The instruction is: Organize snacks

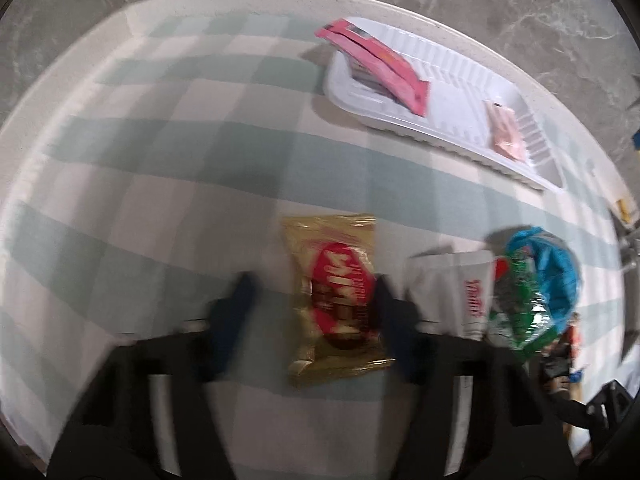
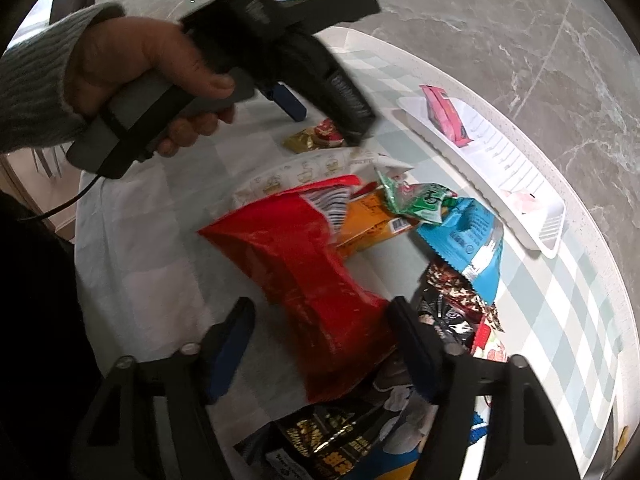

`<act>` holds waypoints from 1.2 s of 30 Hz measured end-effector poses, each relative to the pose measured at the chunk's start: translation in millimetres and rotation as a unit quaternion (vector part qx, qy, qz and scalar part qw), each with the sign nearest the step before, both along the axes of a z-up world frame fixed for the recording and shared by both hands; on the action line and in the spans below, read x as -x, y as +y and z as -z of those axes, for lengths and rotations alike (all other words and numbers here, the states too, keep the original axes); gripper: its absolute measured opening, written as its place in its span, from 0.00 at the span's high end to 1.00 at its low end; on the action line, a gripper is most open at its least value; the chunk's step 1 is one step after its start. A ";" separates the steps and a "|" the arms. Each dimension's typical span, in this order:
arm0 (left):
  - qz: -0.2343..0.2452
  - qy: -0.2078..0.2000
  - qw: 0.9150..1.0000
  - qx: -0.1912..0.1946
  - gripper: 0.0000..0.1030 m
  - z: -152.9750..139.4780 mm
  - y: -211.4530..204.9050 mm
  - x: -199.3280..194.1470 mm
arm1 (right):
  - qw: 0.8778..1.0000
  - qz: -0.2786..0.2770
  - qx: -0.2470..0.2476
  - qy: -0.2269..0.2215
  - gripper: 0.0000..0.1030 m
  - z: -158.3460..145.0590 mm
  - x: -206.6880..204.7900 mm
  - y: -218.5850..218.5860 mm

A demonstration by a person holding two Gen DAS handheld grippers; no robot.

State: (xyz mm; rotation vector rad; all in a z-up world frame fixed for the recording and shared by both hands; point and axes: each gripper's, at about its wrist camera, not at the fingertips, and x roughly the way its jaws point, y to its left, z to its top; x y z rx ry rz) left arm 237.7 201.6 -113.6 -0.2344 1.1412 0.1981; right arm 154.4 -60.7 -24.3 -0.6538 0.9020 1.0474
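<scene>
We see the left gripper (image 1: 314, 300) straddling a gold packet (image 1: 334, 300) on the checked cloth (image 1: 160, 160); its right finger looks to touch the packet's edge, the left stands clear, so it is unclenched; the right gripper (image 2: 320, 320) straddles a red bag (image 2: 304, 272), whether it pinches we cannot tell; a white tray (image 1: 460, 120) well beyond holds pink packets (image 1: 380, 64).
</scene>
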 end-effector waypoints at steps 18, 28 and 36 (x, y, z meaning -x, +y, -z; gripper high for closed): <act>-0.009 -0.044 0.994 0.098 0.72 -35.3 25.6 13.7 | 0.973 0.107 -0.125 0.159 0.67 -28.1 -62.2 -40.7; 0.030 -0.065 0.988 0.134 0.72 -62.5 8.8 -12.1 | 0.932 0.184 -0.202 0.237 0.67 -43.0 -111.9 -64.5; 0.066 -0.070 0.985 0.141 0.72 -74.2 -6.5 -55.6 | 0.907 0.246 -0.230 0.253 0.67 -42.8 -176.0 -78.1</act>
